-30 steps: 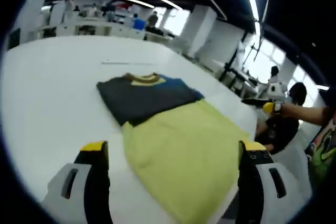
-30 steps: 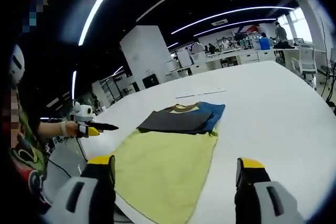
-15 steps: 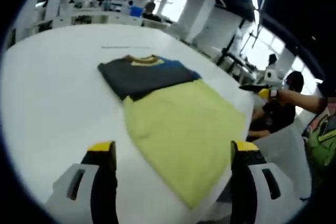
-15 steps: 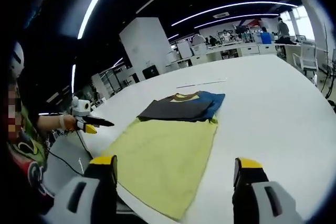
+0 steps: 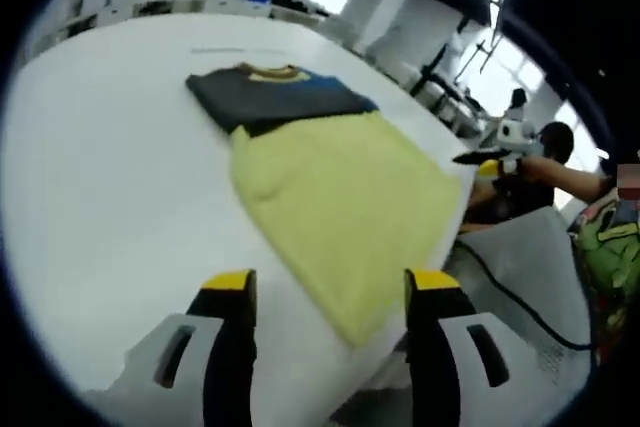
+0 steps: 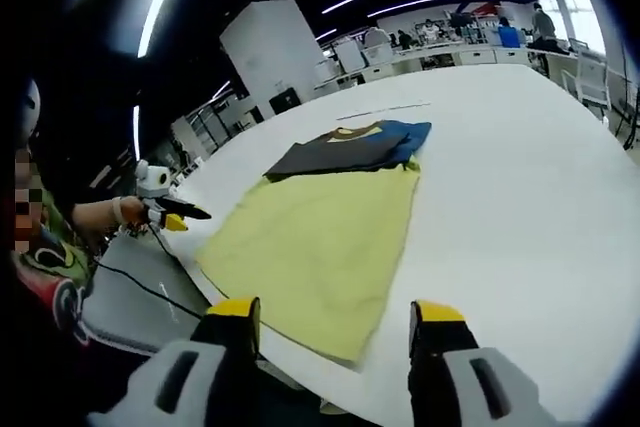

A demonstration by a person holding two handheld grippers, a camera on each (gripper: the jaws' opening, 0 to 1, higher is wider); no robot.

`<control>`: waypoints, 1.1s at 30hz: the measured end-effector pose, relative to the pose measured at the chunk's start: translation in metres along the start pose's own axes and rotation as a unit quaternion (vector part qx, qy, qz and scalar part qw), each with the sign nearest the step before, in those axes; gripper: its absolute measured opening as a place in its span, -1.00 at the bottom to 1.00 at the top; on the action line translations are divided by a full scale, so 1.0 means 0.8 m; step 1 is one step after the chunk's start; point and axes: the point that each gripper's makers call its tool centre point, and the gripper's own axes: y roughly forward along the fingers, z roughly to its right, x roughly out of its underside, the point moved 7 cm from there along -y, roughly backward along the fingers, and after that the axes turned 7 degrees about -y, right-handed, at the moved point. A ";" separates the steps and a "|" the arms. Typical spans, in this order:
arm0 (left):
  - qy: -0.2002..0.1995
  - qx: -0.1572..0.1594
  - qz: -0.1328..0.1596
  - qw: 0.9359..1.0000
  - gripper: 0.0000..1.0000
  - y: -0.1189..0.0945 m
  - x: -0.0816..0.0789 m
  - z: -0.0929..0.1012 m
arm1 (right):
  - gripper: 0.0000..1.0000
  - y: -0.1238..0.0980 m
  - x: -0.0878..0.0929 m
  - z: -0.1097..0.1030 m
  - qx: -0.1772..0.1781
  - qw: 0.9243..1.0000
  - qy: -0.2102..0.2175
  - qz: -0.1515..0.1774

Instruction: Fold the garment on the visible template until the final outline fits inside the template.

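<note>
Both views have dipped nearer the table's near edge since a second ago — left gripper (image 5: 325,292) and right gripper (image 6: 335,317) parted, holding nothing, garment (image 5: 330,172) flat on white table (image 5: 100,177) — fold pending.

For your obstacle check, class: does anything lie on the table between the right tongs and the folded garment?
Nothing visible does. Between the right tongs and the garment lies the yellow-green template on the white table, with nothing on it.
</note>
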 end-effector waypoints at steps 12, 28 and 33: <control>-0.015 0.012 -0.051 0.999 -0.33 0.006 0.032 0.000 | -0.17 -0.001 0.026 0.004 -0.003 0.999 0.024 -0.036; -0.074 0.007 -0.065 0.995 -0.81 0.016 0.046 0.010 | -0.58 0.010 0.033 0.006 -0.009 0.997 0.073 -0.038; -0.079 0.003 -0.067 0.995 -0.95 0.020 0.047 0.010 | -0.72 0.013 0.034 0.009 -0.008 0.996 0.073 -0.043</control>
